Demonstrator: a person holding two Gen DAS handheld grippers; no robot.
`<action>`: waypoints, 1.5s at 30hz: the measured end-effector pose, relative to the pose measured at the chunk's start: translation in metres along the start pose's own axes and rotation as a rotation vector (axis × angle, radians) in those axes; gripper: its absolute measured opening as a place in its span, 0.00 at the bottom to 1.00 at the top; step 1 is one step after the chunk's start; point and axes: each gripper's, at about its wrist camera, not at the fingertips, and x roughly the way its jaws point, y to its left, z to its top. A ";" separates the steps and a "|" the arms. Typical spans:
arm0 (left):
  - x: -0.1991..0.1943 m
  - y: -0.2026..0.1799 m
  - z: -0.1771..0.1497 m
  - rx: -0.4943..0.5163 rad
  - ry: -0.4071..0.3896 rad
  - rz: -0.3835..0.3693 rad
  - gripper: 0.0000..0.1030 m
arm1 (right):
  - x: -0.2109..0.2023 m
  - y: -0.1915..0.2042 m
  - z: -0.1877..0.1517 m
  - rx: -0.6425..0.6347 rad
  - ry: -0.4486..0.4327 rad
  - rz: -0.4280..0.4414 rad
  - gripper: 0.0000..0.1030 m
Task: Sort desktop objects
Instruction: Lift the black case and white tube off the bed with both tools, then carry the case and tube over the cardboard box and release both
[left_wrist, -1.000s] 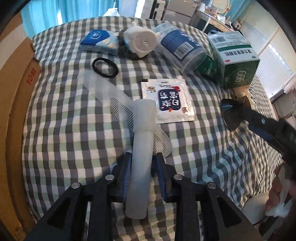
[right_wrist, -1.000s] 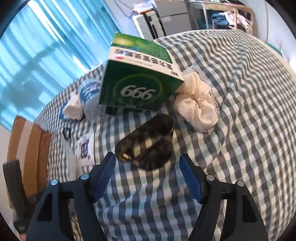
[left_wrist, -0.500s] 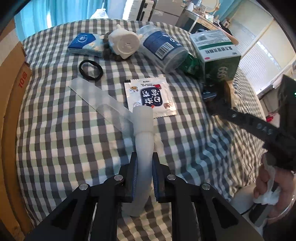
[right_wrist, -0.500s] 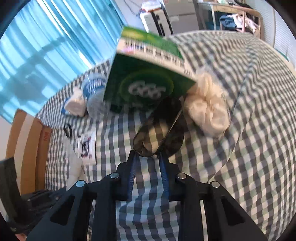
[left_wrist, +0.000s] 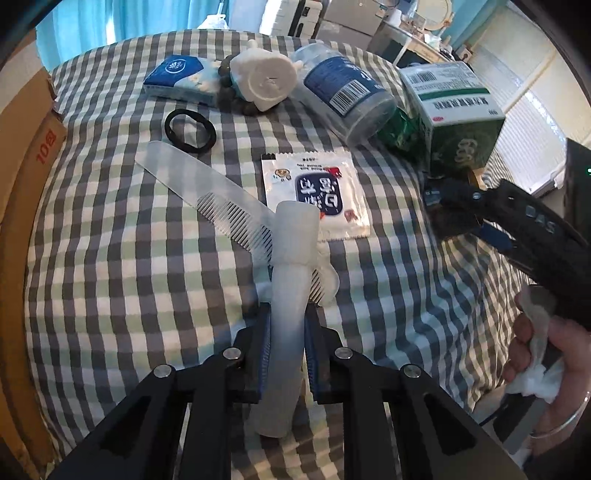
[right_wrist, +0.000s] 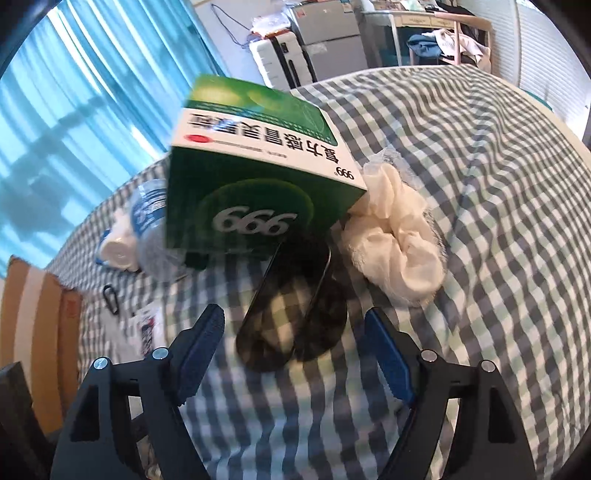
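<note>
The left gripper (left_wrist: 286, 343) has its jaws closed on a frosted white tube (left_wrist: 286, 295), whose far end lies over a clear comb (left_wrist: 221, 199) on the checked table (left_wrist: 110, 258). A straight lift should clear the comb without dragging it. The right gripper (right_wrist: 295, 343) has just been opening; its jaws stand wide, with a dark hair clip (right_wrist: 291, 317) between them but untouched, near a green box (right_wrist: 258, 177) and cream scrunchie (right_wrist: 395, 251). It should close squarely across the clip's spine.
</note>
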 end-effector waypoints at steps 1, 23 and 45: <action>0.001 0.002 0.002 -0.014 0.001 -0.011 0.16 | 0.005 0.000 0.003 0.001 0.006 0.004 0.67; -0.096 0.030 0.010 -0.072 -0.137 -0.166 0.15 | -0.124 0.040 -0.042 -0.095 -0.072 0.147 0.58; -0.275 0.206 0.066 -0.140 -0.377 0.079 0.15 | -0.142 0.318 -0.062 -0.382 -0.049 0.547 0.58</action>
